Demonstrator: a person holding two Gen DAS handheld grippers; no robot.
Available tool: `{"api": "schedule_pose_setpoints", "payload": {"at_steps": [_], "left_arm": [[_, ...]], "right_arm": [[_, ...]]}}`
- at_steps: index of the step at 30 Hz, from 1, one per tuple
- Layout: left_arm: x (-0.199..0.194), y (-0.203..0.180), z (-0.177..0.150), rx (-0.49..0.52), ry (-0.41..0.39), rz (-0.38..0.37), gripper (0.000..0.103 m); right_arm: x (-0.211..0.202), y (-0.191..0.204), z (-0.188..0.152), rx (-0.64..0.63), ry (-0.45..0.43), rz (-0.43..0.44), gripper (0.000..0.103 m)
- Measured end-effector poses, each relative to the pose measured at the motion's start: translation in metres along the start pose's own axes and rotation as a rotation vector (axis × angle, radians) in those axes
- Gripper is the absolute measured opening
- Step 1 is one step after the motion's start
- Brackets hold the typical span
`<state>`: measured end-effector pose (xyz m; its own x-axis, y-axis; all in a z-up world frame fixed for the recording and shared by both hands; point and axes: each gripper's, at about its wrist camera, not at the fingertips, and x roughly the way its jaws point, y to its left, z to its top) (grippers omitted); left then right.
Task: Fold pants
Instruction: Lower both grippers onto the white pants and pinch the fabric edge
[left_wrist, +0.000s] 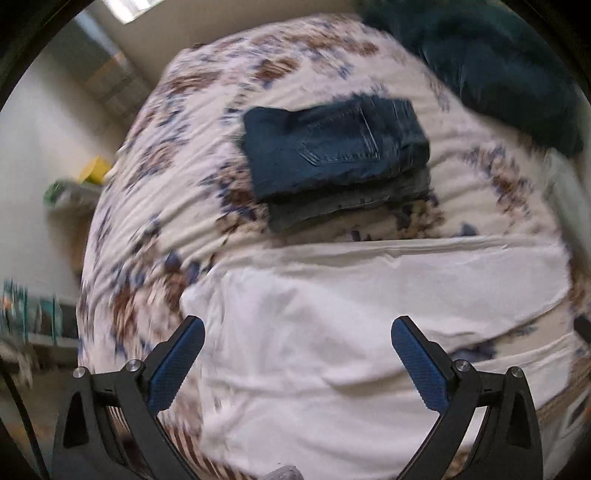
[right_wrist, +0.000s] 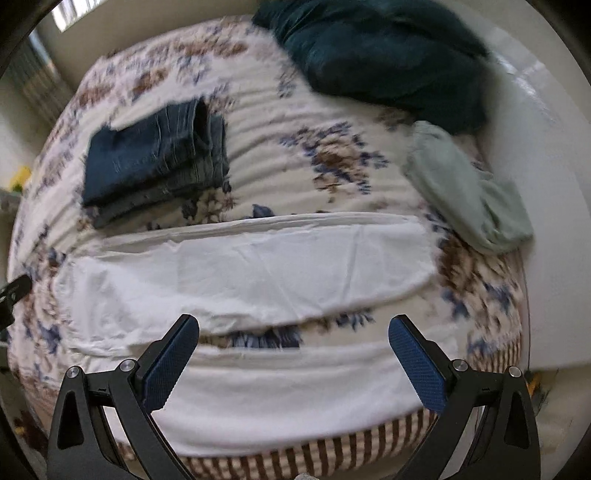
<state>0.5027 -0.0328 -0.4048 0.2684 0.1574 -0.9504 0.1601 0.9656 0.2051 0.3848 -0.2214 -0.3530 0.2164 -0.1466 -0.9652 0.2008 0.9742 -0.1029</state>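
Left gripper (left_wrist: 297, 328): fingers (left_wrist: 177, 363) spread wide, holding nothing. Right gripper (right_wrist: 293, 326): same, fingers (right_wrist: 417, 363) apart, empty. Both hang above the bed (right_wrist: 332, 162), no contact with cloth.

White pants (right_wrist: 258, 269) lie flat across the near side of the bed, directly under and ahead of both grippers. Legs run sideways. In the right wrist view the two legs are split, with a strip of floral cover showing between them; the nearer leg passes right between the right fingers. In the left wrist view the wider end, likely the waist, sits under the left fingers.

Step, as I read it: laid out, first fold not started. Next: pinch one leg at both ends and lay it over the other, edges lined up. Thin cloth, so grab one layer only and not the bedcover.

Further out: folded jeans stack (left_wrist: 332, 155) beyond the pants, dark teal blanket (right_wrist: 388, 55) at the far side, pale green garment (right_wrist: 469, 195) to the right.
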Motion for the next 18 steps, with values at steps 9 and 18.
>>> {"api": "schedule_pose_setpoints", "payload": {"at_steps": [9, 18], "left_arm": [[0.169, -0.072, 0.049, 0.423, 0.188, -0.118, 0.071], [0.239, -0.09, 0.069, 0.663, 0.338, -0.176, 0.073]], "right_arm": [[0.195, 0.063, 0.077, -0.296, 0.199, -0.017, 0.103], [0.299, 0.111, 0.098, -0.674, 0.39, 0.009, 0.101]]}}
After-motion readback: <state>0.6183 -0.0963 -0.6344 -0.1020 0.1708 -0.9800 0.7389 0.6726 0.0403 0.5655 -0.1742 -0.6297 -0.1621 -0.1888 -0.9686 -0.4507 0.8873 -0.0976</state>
